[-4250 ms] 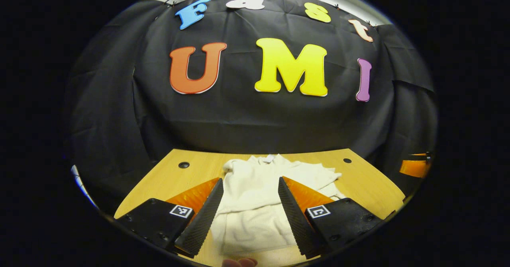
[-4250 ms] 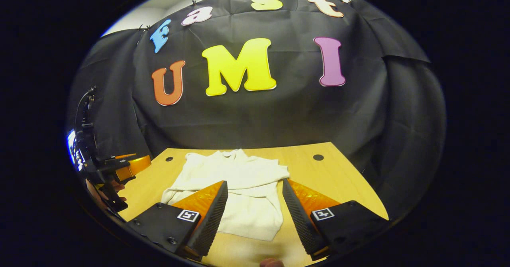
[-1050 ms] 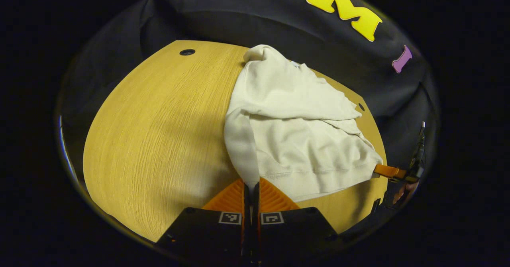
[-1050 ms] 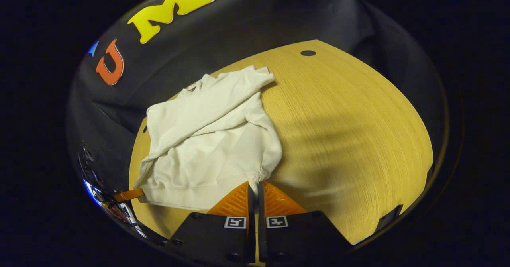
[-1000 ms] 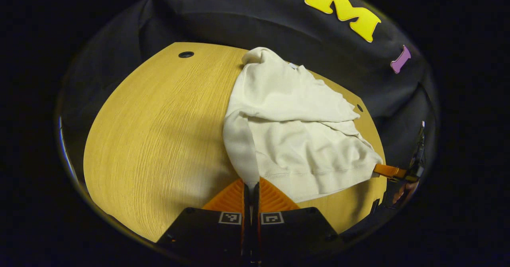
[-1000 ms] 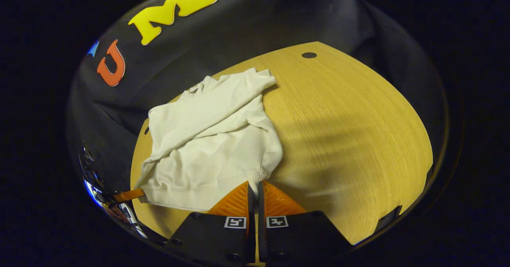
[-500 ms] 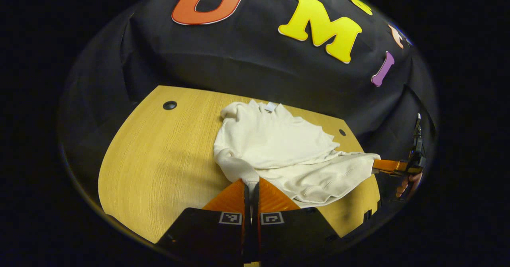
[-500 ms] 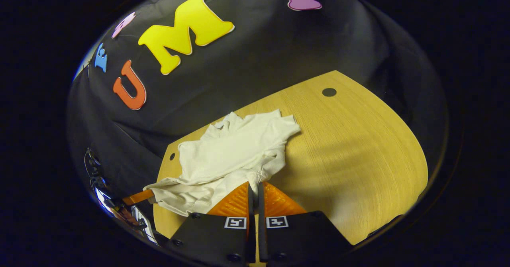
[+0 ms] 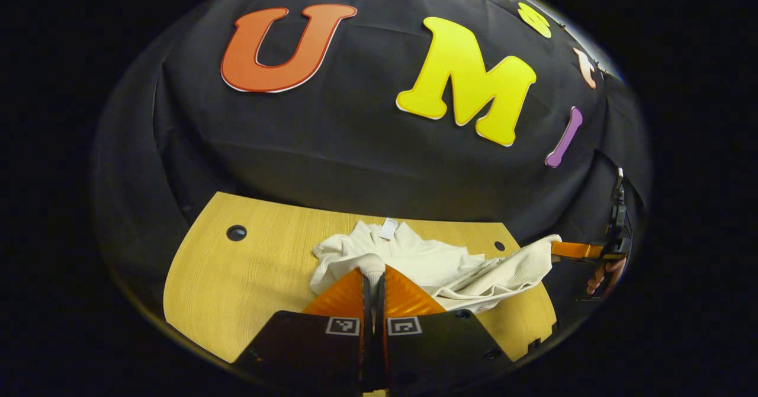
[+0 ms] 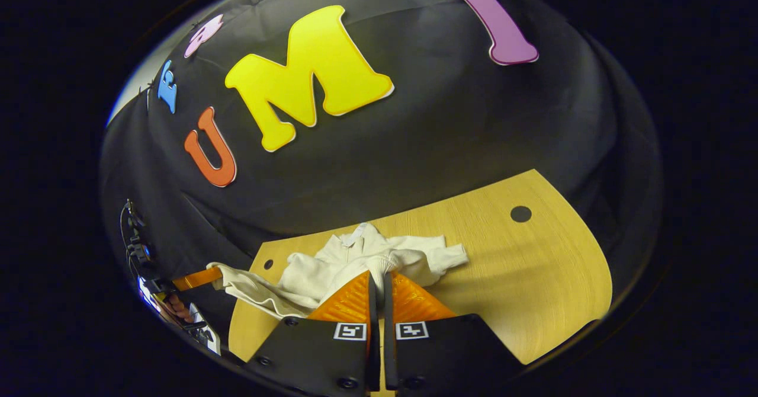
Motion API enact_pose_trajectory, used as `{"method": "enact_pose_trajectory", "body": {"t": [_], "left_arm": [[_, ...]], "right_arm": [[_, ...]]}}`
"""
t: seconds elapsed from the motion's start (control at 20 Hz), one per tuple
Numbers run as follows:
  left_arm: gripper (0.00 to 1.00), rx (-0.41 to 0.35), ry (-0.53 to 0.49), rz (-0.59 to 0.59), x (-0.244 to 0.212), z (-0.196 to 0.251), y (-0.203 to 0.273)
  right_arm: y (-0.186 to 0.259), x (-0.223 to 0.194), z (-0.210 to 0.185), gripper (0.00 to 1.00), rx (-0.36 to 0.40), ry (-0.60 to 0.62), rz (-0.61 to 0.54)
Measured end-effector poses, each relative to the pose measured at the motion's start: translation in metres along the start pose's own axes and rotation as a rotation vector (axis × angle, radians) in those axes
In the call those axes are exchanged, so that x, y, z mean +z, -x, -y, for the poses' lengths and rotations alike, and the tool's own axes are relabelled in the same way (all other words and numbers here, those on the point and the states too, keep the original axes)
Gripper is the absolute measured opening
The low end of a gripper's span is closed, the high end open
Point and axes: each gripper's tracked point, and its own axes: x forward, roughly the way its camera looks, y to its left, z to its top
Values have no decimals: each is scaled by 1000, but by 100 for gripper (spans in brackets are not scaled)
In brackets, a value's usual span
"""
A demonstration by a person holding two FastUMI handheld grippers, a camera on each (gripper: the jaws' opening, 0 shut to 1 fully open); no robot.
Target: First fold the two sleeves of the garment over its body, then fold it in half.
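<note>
Both my grippers are clenched on the hem corners of the garment. In the left gripper view, the left gripper pinches a cream wad between closed fingers; in the right gripper view, the right gripper does the same on its corner.

Change over the last second: the hem was low, near the table front, with the body spread flat and both sleeves already crossed over it. Now both corners are lifted and carried toward the collar end, so the cloth has bunched short and the stretch between the grippers sags. In the left gripper view the far corner hangs off the right gripper past the table's right edge.

Judgement: sleeve folds done, half-fold mid-travel. The hem still has to land on the shoulders and get released. Risk is the slack middle wrinkling under it.

The garment sits at the back middle of the table, collar toward the wall.

Writing: a small white neck tag shows at the collar, too small to read. No brand visible on the garment.
</note>
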Motion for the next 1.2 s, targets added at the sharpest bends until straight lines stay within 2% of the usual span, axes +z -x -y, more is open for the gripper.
{"method": "enact_pose_trajectory", "body": {"t": [0.25, 0.45, 0.6, 0.75, 1.0, 1.2], "left_arm": [[3, 44, -4, -8, 25, -18, -65], [3, 96, -25, -52, 8, -44, -129], [3, 107, -71, -74, -4, -59, -169], [3, 110, -105, -47, -6, -66, -201], [3, 133, -131, -31, -23, -85, -242], [6, 166, -150, -37, -34, -90, -262]], "right_arm": [[-60, 37, 9, 4, -12, -11, 16], [-126, 32, 33, 3, -37, -1, -7], [-171, 25, 45, 0, -44, -5, -6], [-212, 16, 61, 4, -62, -8, -11], [-258, -9, 84, 3, -100, -1, -30], [-270, -11, 87, 3, -135, -4, -13]]}}
